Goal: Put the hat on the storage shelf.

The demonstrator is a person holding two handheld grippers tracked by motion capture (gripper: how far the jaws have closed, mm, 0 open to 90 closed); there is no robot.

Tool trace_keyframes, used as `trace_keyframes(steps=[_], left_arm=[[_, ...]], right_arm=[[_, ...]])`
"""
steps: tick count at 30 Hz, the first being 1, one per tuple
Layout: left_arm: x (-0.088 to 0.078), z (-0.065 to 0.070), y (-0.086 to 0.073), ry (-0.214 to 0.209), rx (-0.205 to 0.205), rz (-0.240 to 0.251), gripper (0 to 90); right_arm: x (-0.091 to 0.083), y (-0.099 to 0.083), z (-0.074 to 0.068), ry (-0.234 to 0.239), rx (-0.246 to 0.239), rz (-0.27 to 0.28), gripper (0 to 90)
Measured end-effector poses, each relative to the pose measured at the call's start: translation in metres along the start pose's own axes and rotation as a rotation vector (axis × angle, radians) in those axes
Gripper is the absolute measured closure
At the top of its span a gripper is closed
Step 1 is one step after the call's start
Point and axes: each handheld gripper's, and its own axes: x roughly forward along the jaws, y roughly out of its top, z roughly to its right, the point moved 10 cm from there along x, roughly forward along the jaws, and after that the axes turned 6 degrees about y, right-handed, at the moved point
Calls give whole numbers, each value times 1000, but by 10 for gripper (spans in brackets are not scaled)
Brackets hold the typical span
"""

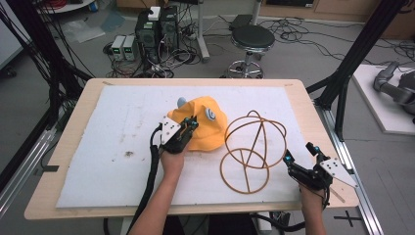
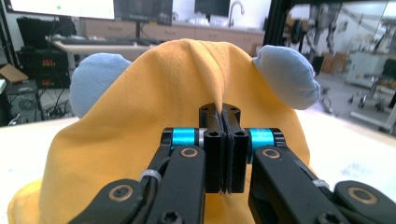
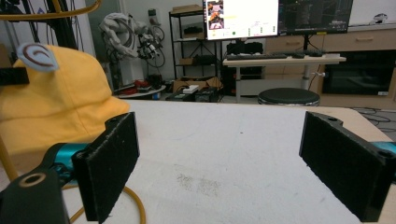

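Your forearms come in from the bottom of the high view, so starting there: your left gripper (image 1: 187,128) is right up on the yellow cap (image 1: 205,128), and in the left gripper view its jaws are pressed together, pinching a fold of the cap's yellow fabric. That cap has two pale blue ears (image 2: 285,74) and sits near the middle of the white mat (image 1: 122,147) on the worktop (image 1: 68,117), touching the wire cap frame (image 1: 252,149) just to its right. Your right gripper (image 1: 301,152) sits near the worktop's right edge, just beside the frame, jaws spread wide with nothing between them but bare mat. Behind the worktop there's a black stool (image 1: 252,39).
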Motion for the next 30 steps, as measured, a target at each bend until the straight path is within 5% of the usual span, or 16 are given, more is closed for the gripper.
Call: trace_keyframes(steps=[15, 23, 30], left_arm=[[-28, -20, 62, 6, -64, 150, 883], [-42, -16, 96, -20, -72, 220, 883], [-59, -1, 142, -75, -89, 309, 883]], right_arm=[[1, 1, -3, 5, -5, -2, 118], [1, 1, -3, 5, -4, -2, 118], [0, 1, -2, 2, -5, 4, 118]])
